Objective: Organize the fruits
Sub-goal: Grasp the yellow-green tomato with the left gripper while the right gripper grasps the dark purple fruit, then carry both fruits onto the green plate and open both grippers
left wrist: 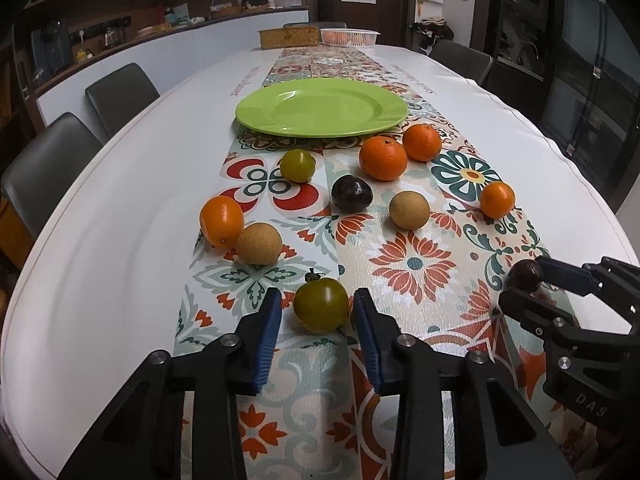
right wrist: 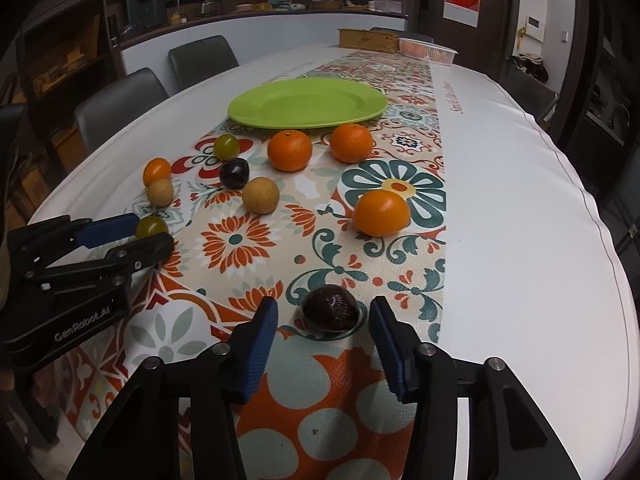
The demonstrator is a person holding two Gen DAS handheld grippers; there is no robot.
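Observation:
A green plate (left wrist: 322,108) lies empty on the patterned runner, also in the right wrist view (right wrist: 306,104). Several fruits lie before it: oranges (left wrist: 383,159), tan round fruits (left wrist: 409,210), a dark plum (left wrist: 351,193) and a green tomato (left wrist: 297,165). My left gripper (left wrist: 318,312) is open around a green tomato (left wrist: 321,309) that rests on the runner, with a small gap on each side. My right gripper (right wrist: 323,318) is open around a dark purple fruit (right wrist: 330,313), with gaps on both sides; it also shows in the left wrist view (left wrist: 525,276).
The long table (left wrist: 120,208) has a white cloth with a flowered runner down its middle. A woven box (left wrist: 289,37) and a white basket (left wrist: 349,37) stand at the far end. Grey chairs (left wrist: 120,94) line the left side.

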